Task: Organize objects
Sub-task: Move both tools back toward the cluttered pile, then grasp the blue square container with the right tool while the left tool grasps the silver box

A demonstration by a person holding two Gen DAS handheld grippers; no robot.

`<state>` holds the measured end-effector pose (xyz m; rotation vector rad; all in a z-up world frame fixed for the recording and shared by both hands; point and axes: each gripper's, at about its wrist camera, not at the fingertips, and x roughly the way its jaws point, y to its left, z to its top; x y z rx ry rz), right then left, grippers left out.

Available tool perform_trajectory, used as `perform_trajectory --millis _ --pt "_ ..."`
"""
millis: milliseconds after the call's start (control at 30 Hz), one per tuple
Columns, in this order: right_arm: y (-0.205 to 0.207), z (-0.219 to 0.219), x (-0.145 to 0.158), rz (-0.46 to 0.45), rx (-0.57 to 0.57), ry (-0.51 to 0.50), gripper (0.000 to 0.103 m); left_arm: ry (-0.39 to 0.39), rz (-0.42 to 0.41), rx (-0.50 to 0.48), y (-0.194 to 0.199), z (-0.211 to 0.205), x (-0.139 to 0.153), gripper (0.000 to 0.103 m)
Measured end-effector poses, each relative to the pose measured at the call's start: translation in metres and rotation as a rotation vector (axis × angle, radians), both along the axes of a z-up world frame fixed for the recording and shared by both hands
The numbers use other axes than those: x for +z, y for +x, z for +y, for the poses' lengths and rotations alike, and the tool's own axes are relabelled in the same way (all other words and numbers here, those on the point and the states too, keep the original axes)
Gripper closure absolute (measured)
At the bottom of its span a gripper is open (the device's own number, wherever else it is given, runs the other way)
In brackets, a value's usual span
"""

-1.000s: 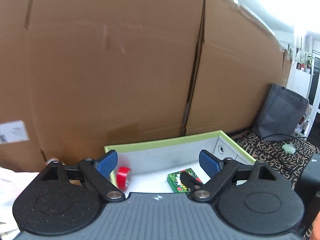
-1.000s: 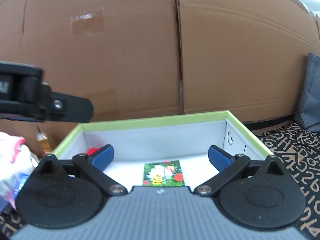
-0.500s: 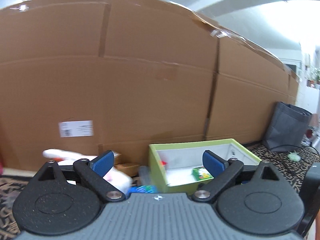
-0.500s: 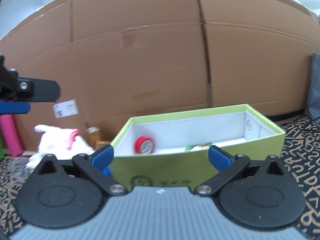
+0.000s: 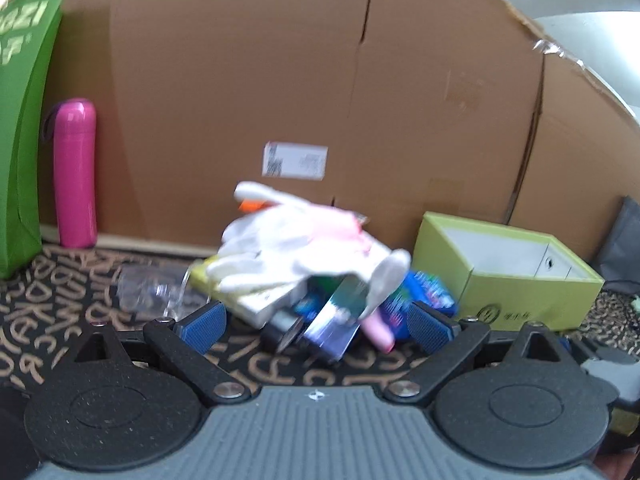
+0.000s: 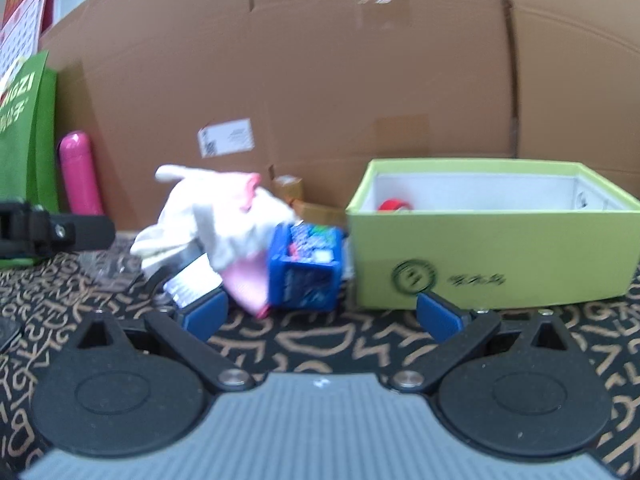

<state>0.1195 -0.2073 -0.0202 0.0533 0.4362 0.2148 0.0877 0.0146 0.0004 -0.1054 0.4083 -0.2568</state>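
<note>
Hovering low over the patterned rug (image 6: pixel 320 344), I hold both tools empty: my left gripper (image 5: pixel 316 326) has its jaws spread wide, and my right gripper (image 6: pixel 322 314) is spread just as wide, nothing between the pads. Ahead of the left one lies the pile (image 5: pixel 304 280), a white glove (image 5: pixel 288 248) draped over a blue packet (image 6: pixel 306 268) and other blurred items. The green box (image 6: pixel 492 256) stands on the rug just right of the pile, its near wall close to my right pad, with a red tape roll (image 6: pixel 394 205) showing inside by its left wall. Bare rug lies between my fingers and the pile. A cardboard wall (image 5: pixel 320 80) closes the rug's far edge, with a pink bottle (image 5: pixel 75 172) upright against it far left.
</note>
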Motion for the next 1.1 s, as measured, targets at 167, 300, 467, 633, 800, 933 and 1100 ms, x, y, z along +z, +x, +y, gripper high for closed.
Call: perform_trajectory --millis 167,300,467,633,800,933,1100 --pt "0.011 0.012 -0.009 0.043 0.009 -0.016 0.0 0.069 0.017 -0.06 0.015 -0.004 -0.018 0.005" --pt "0.02 0.005 -0.008 0.062 -0.01 0.028 0.0 0.126 0.011 -0.158 0.025 -0.016 -0.025 0.013" --pt "0.04 0.0 -0.007 0.088 -0.037 0.05 0.009 0.156 0.035 -0.195 0.049 -0.028 -0.029 0.024" --pt "0.067 -0.001 -0.015 0.146 -0.042 0.109 0.017 0.152 0.073 -0.222 0.067 -0.031 -0.035 0.034" --pt "0.076 0.003 -0.023 0.169 0.008 0.155 0.046 0.167 0.082 -0.259 0.071 -0.035 -0.04 0.058" --pt "0.07 0.006 -0.023 0.144 -0.003 0.136 0.046 0.155 0.083 -0.264 0.067 -0.034 -0.042 0.063" --pt "0.05 0.0 -0.021 0.139 0.011 0.125 0.046 0.141 0.108 -0.27 0.051 -0.031 -0.033 0.083"
